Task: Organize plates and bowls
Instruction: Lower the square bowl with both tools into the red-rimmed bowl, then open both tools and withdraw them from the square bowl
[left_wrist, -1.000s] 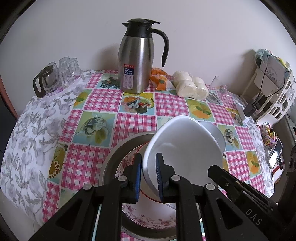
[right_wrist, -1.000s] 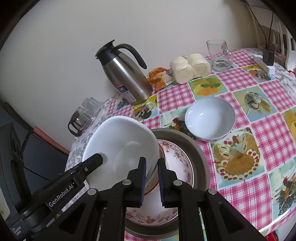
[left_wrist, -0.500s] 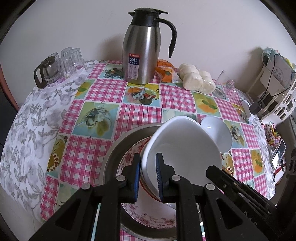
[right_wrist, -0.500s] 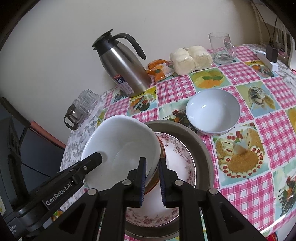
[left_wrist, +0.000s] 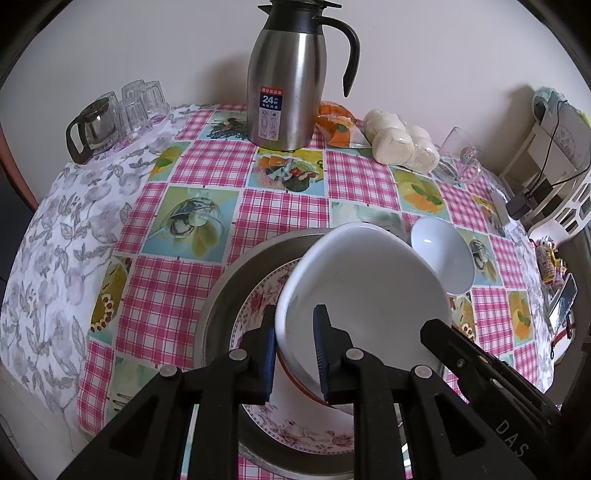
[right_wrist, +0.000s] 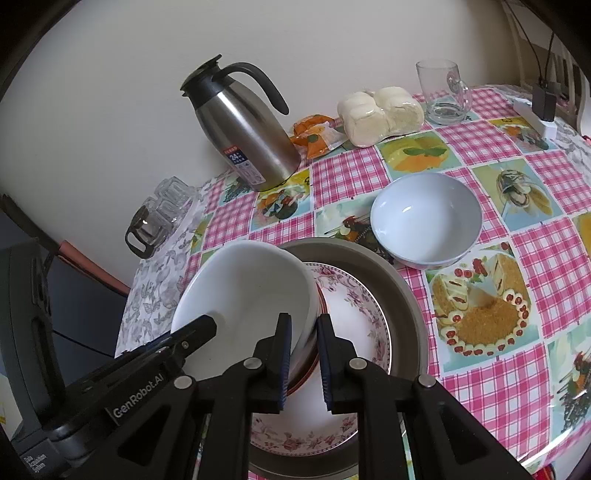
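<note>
A large white bowl (left_wrist: 362, 288) (right_wrist: 251, 288) hangs tilted over a floral plate (left_wrist: 295, 432) (right_wrist: 354, 314) that lies in a round grey metal pan (left_wrist: 221, 295) (right_wrist: 406, 295). My left gripper (left_wrist: 295, 347) straddles the bowl's near rim; its jaws are opening slightly with the rim still between the pads. My right gripper (right_wrist: 303, 350) is shut on the opposite rim. Under the bowl a red-rimmed dish (right_wrist: 314, 363) shows, mostly hidden. A small pale blue bowl (left_wrist: 443, 254) (right_wrist: 424, 218) sits on the checked tablecloth beside the pan.
At the back by the wall stand a steel thermos jug (left_wrist: 291, 81), upturned glasses with a small glass pot (left_wrist: 110, 114), an orange packet (left_wrist: 336, 125) and wrapped buns (left_wrist: 399, 144). A glass mug (right_wrist: 443, 92) stands farther right. The table edge curves close on the left.
The left wrist view has tipped downward a little, so the jug sits higher in frame. The left pads stand a touch wider apart on the rim. The bowl stays tilted over the plate.
</note>
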